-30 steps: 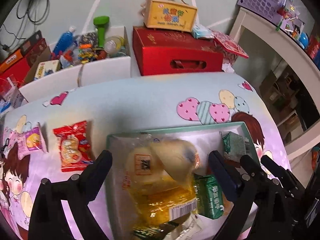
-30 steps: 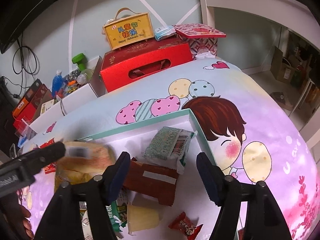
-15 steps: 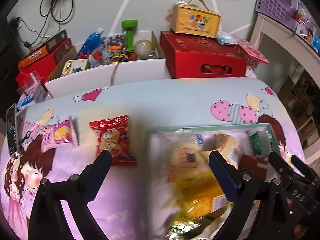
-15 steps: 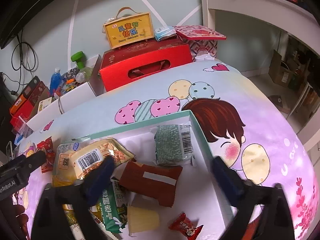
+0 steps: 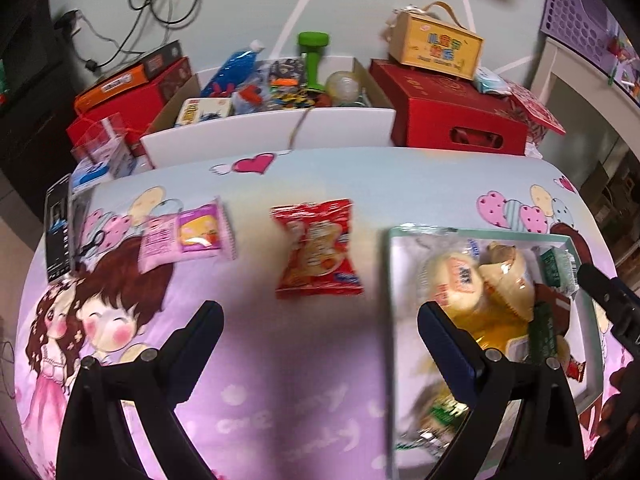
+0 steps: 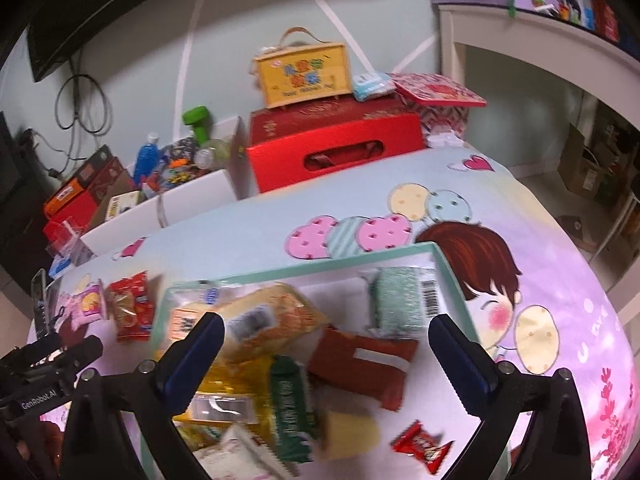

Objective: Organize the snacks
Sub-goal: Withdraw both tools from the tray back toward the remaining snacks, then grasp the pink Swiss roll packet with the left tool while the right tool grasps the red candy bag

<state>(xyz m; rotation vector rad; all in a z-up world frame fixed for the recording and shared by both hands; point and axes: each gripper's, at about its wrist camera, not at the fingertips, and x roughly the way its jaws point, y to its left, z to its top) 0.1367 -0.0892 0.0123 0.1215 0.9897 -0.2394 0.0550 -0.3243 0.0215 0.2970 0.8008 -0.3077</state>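
target: red crinkled plastic snack packet [image 5: 318,249], left of mint-rimmed shallow tray [image 5: 390,280], long axis pointing away | left gripper [image 5: 320,334] nearer, spread wide, empty | right gripper [image 6: 326,342] over tray, spread wide, empty

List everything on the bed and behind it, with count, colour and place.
Tray: 1, teal rim, on the bedspread, full of snacks.
Red snack packet: 1, on the bedspread left of the tray.
Pink snack packet: 1, further left.
Green wafer pack: 1, tray's far right corner.
Brown packet: 1, tray middle.
Red box: 1, behind the bed.
Yellow gift box: 1, atop the red box.
White bin: 1, behind, holds clutter.
Left gripper: black, jaws open, empty.
Right gripper: black, jaws open over the tray.
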